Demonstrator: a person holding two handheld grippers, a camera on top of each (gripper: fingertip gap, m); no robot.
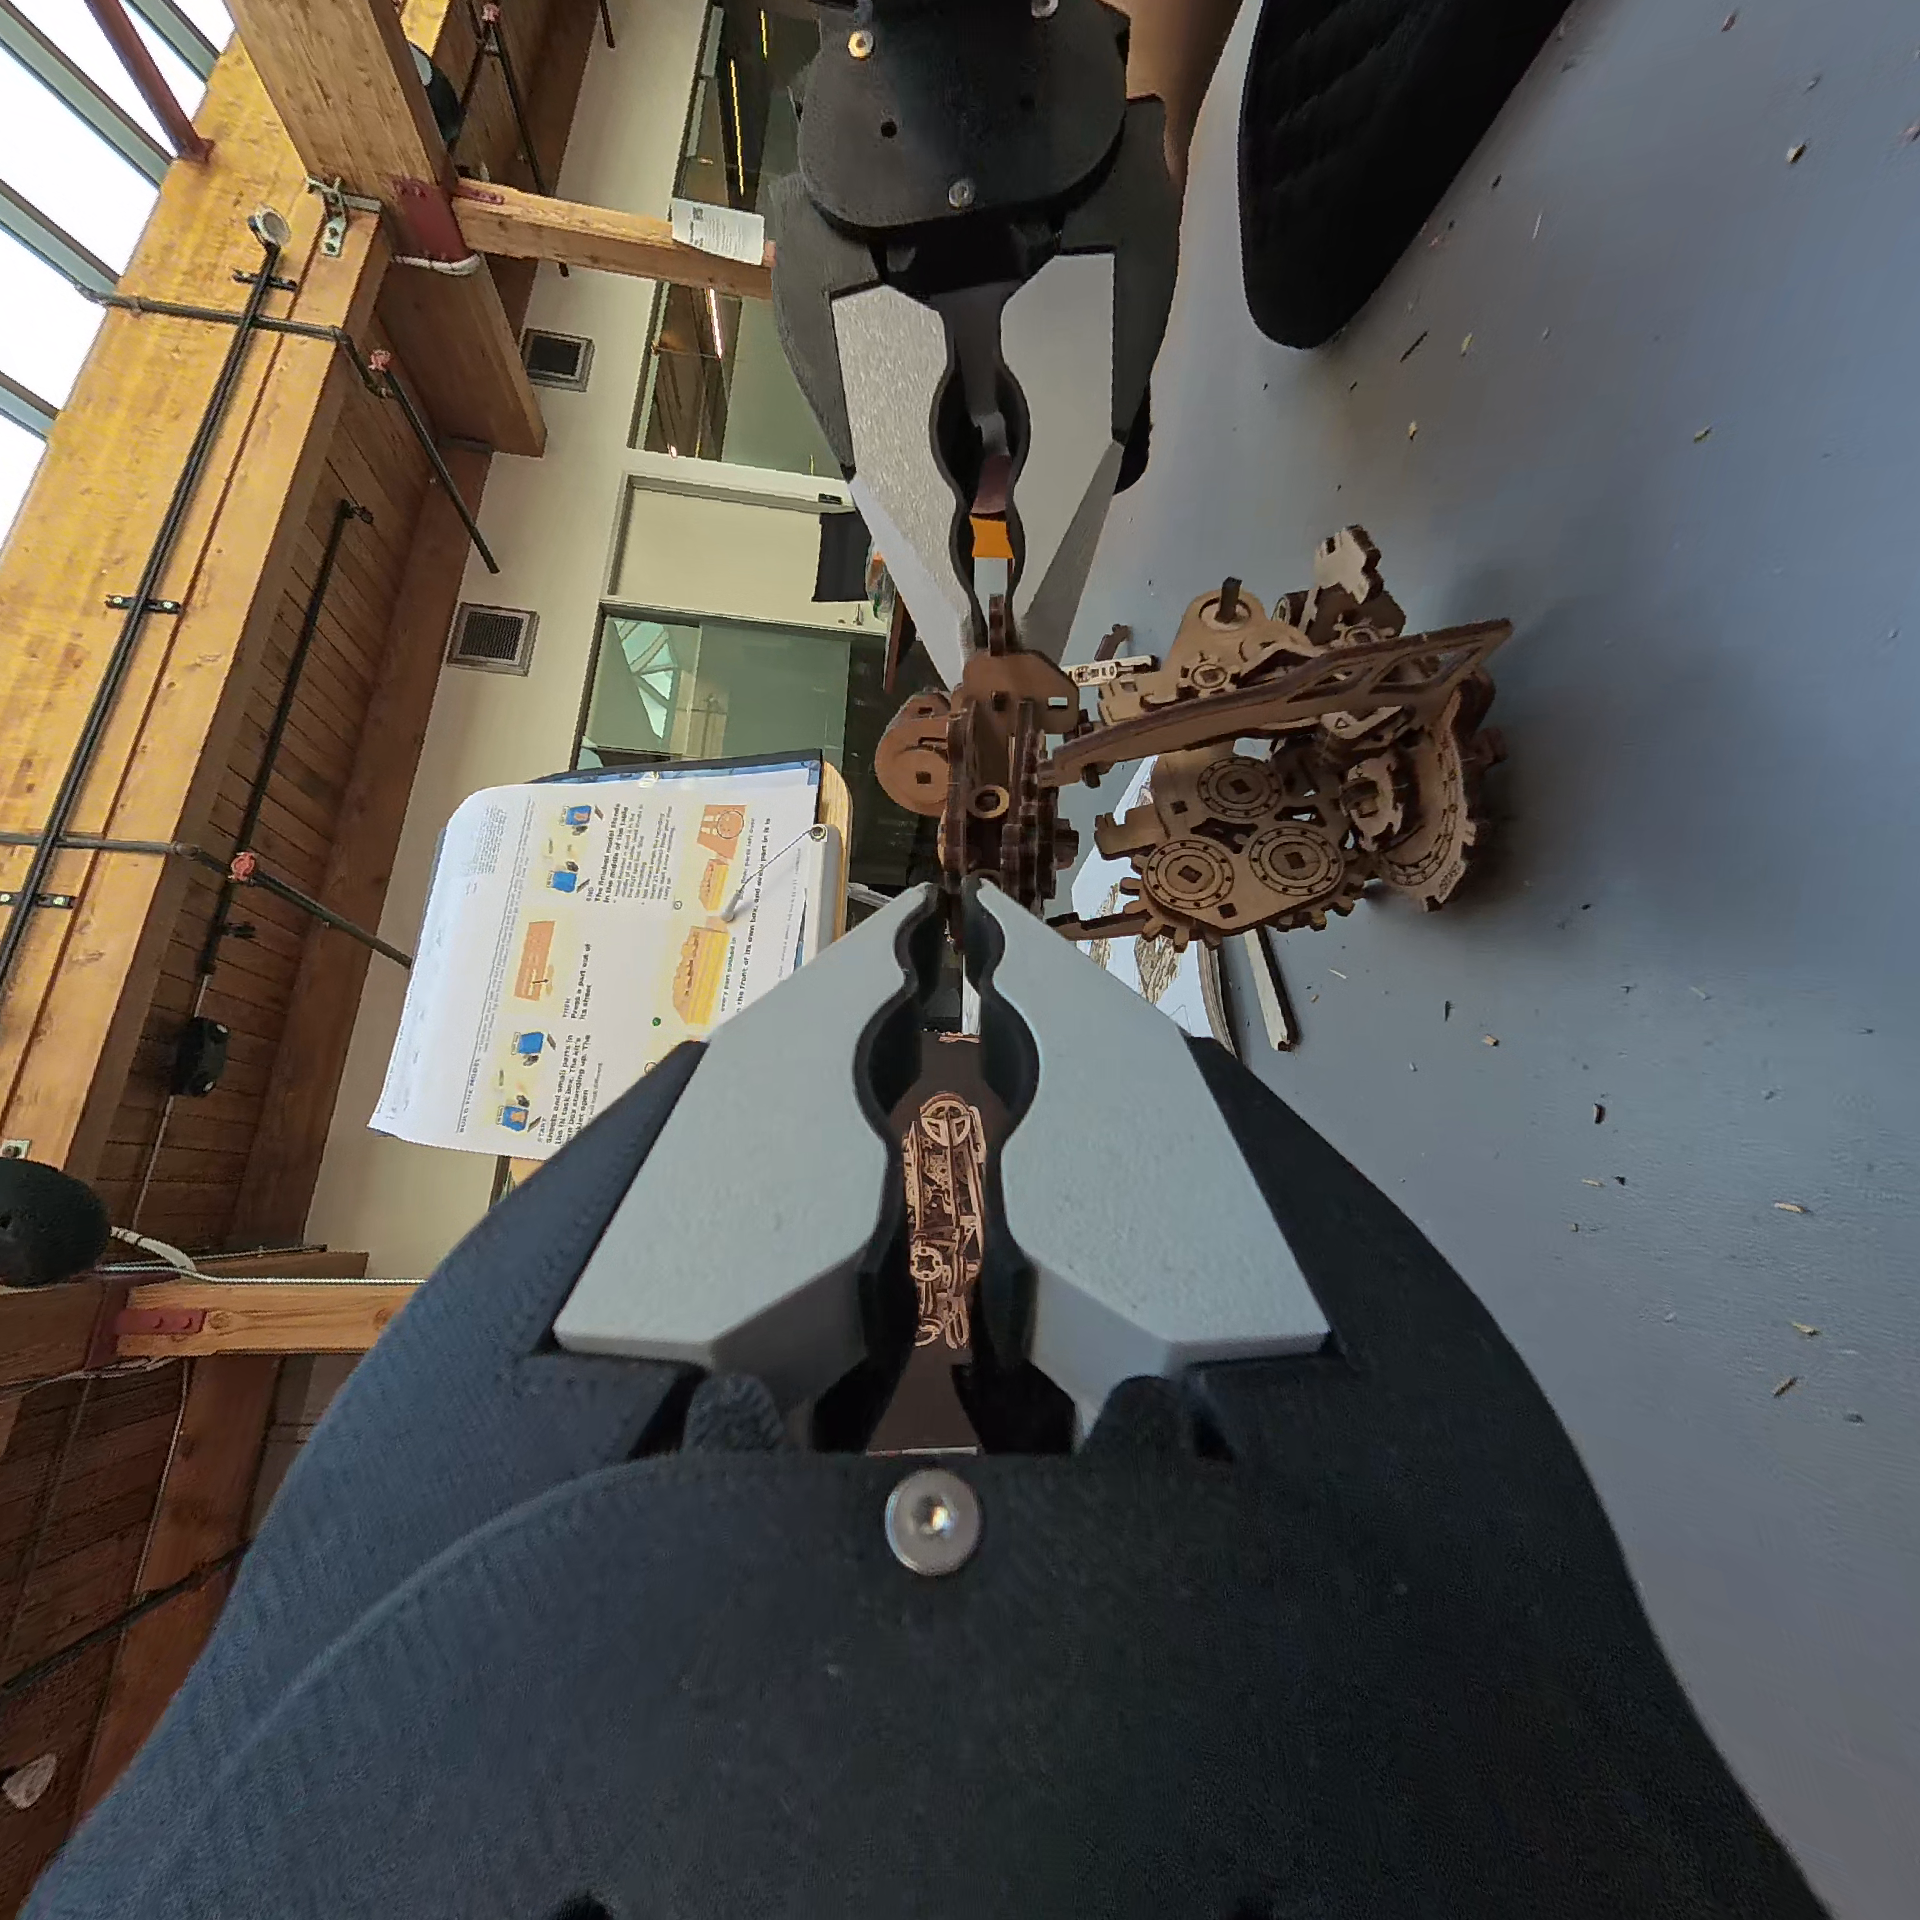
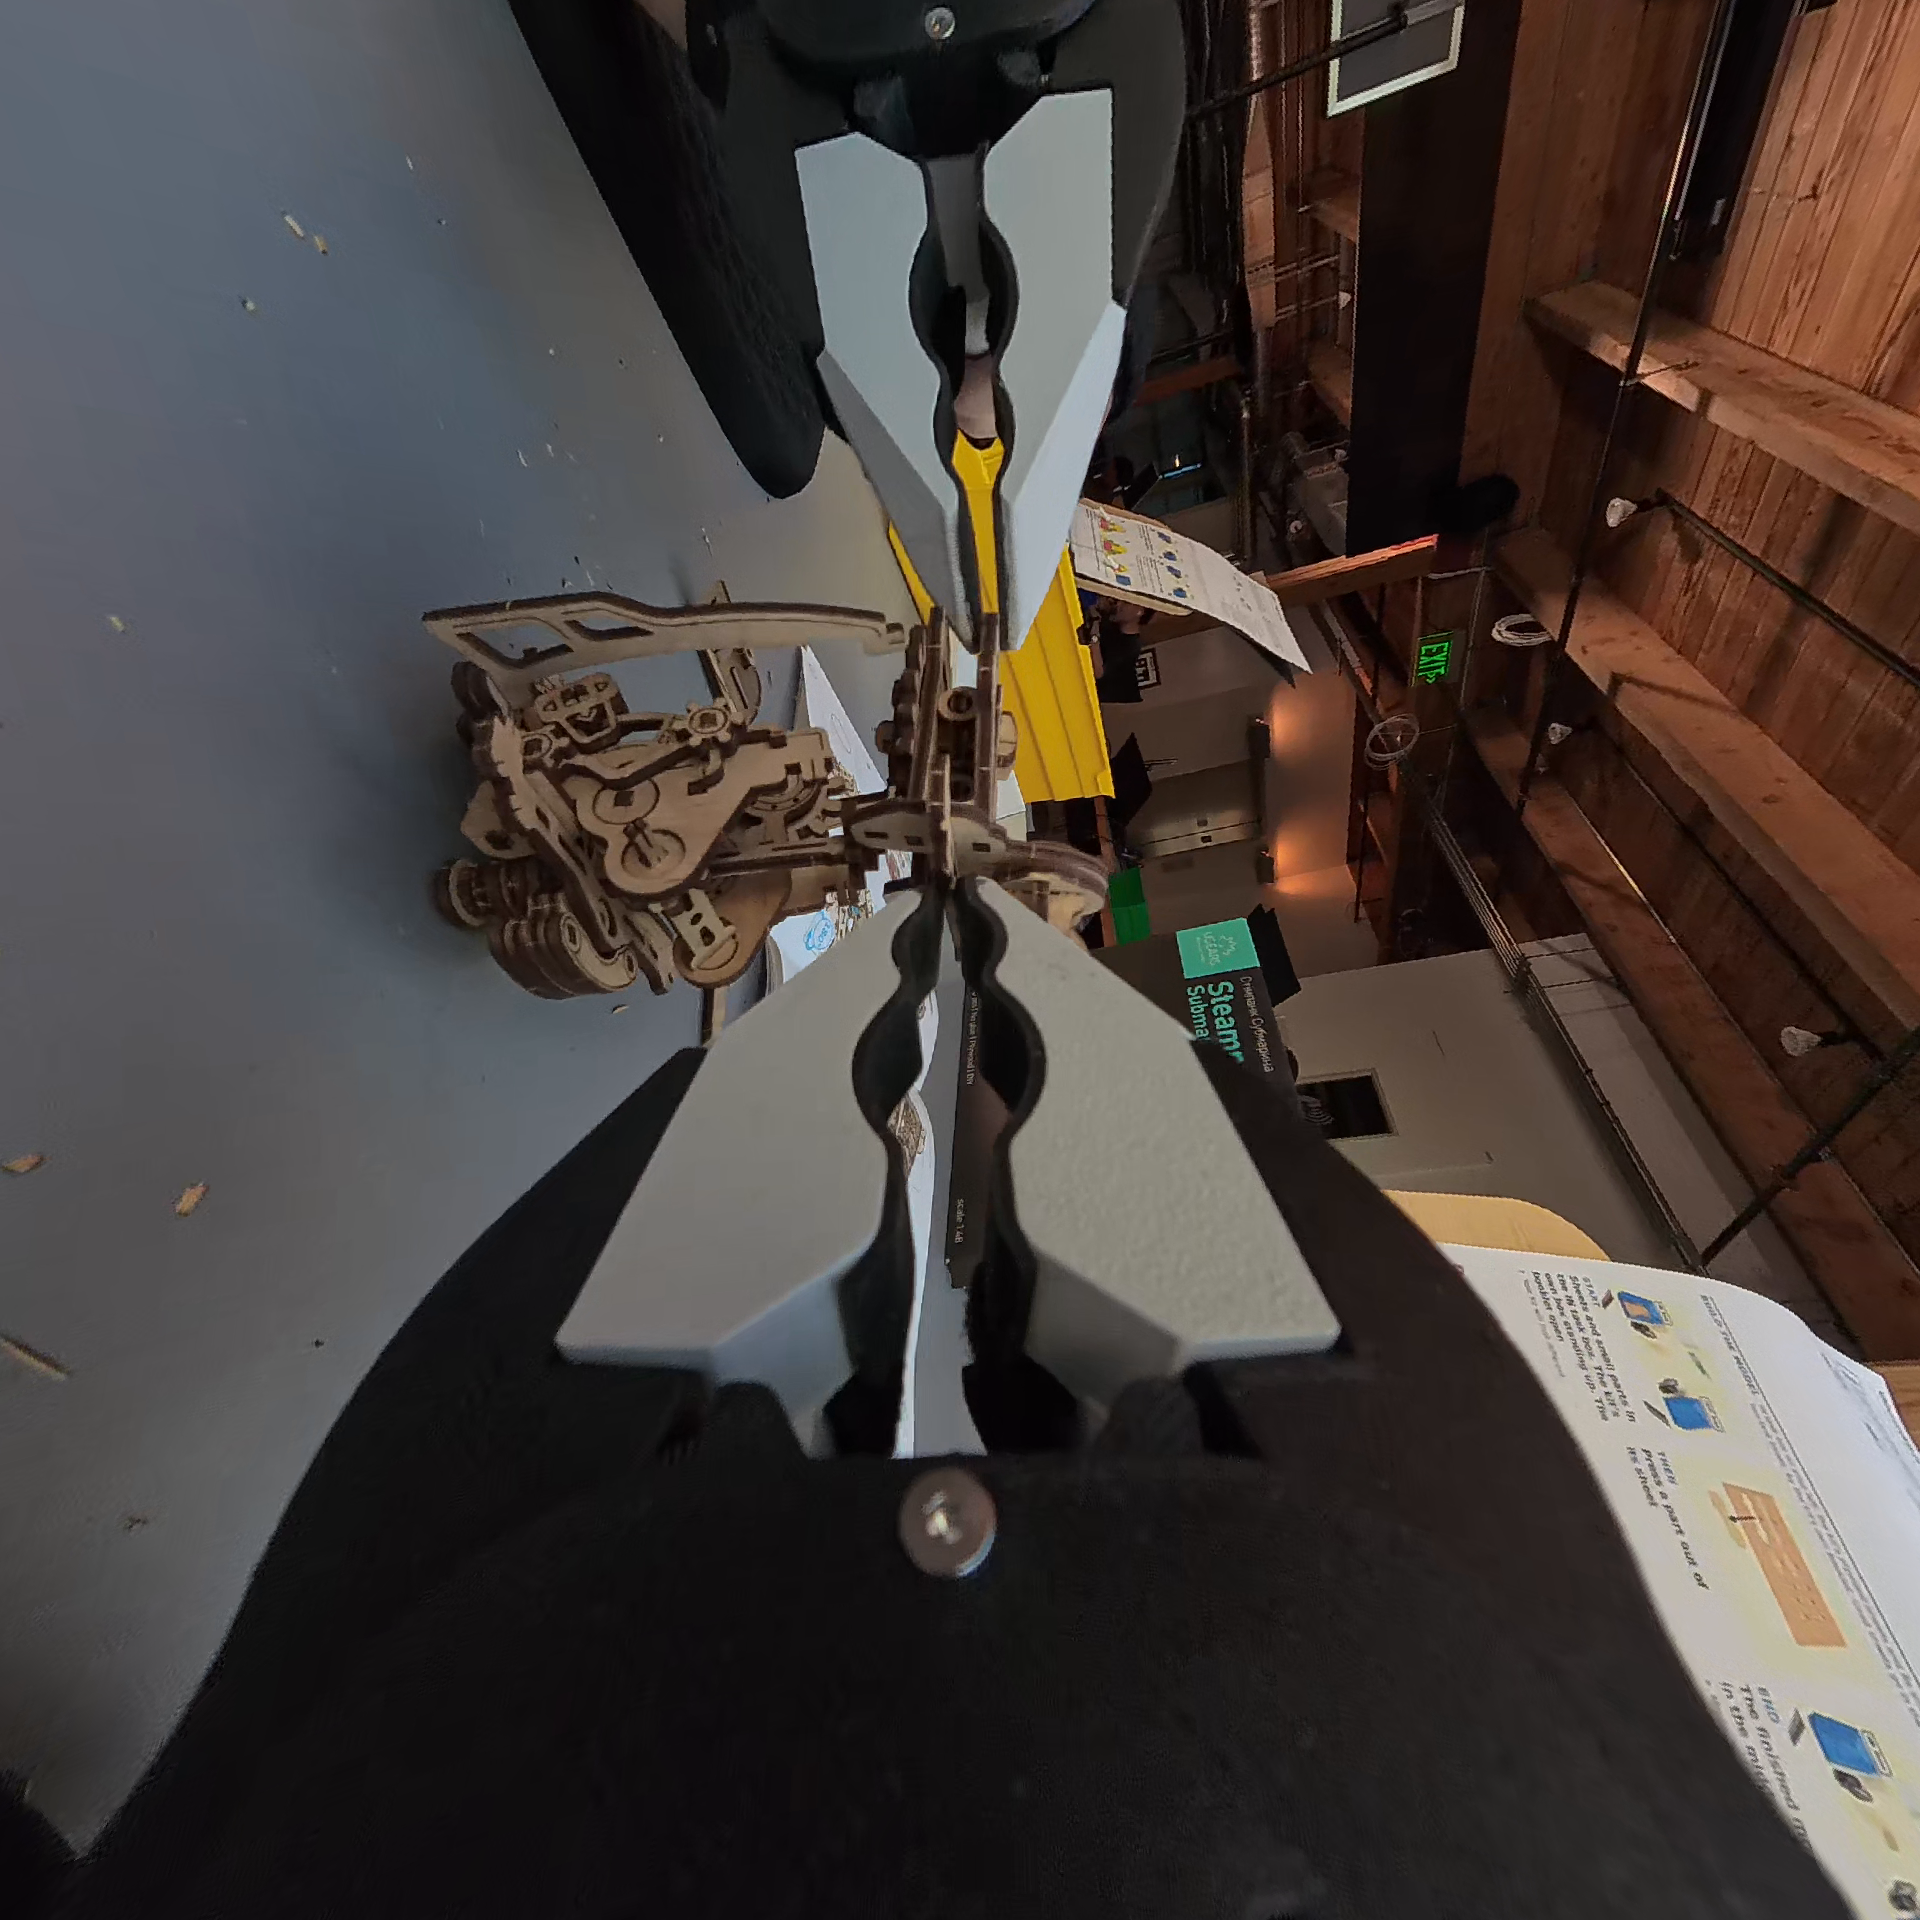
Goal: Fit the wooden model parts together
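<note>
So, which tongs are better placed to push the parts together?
Probably right: the right tongs pinch the thin brown wooden piece, while the left tongs steady the small wooden gear cluster.

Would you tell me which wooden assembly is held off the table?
The small wooden gear cluster, pinched between both tools' tips; the larger wooden model rests on the grey table.

Instruction sheet (image 2: 1745, 1538) ran off the right edge — the left gripper (image 1: 961, 894) hid the wooden part's (image 1: 997, 769) near end.
</note>
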